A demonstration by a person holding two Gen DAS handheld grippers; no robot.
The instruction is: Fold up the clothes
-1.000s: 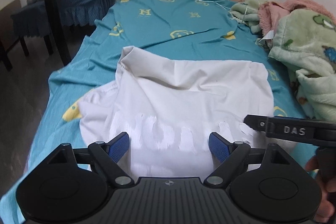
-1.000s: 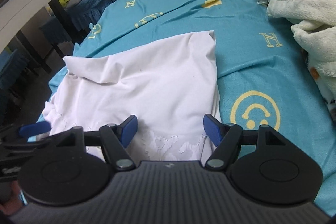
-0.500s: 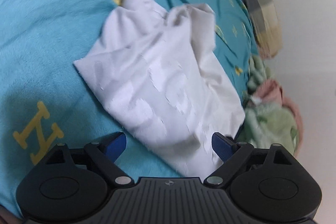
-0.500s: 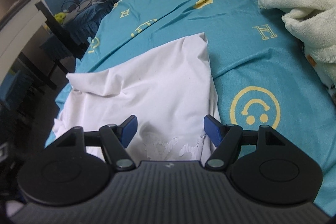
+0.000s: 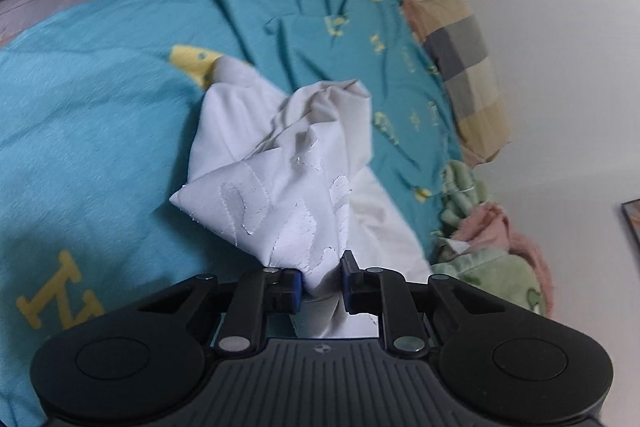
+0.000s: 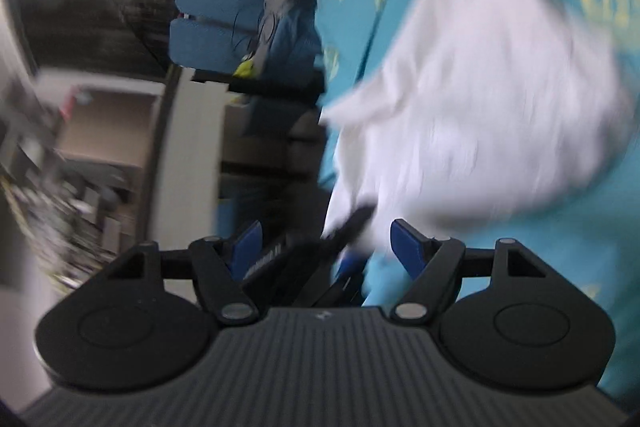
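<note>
The left hand-held gripper (image 5: 321, 284) is closing on a bunched shirt (image 5: 288, 183) over the bed (image 5: 100, 115); the right hand-held gripper (image 6: 325, 242) is opening, holding nothing

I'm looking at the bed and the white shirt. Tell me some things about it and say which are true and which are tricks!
1. The left gripper has white shirt cloth between its closing jaws. True.
2. The bedsheet is red. False: it is teal with yellow prints.
3. The right gripper is pinching the shirt. False: its jaws stand wide apart, gripping nothing.
4. A checked pillow lies at the bed's far end. True.
</note>
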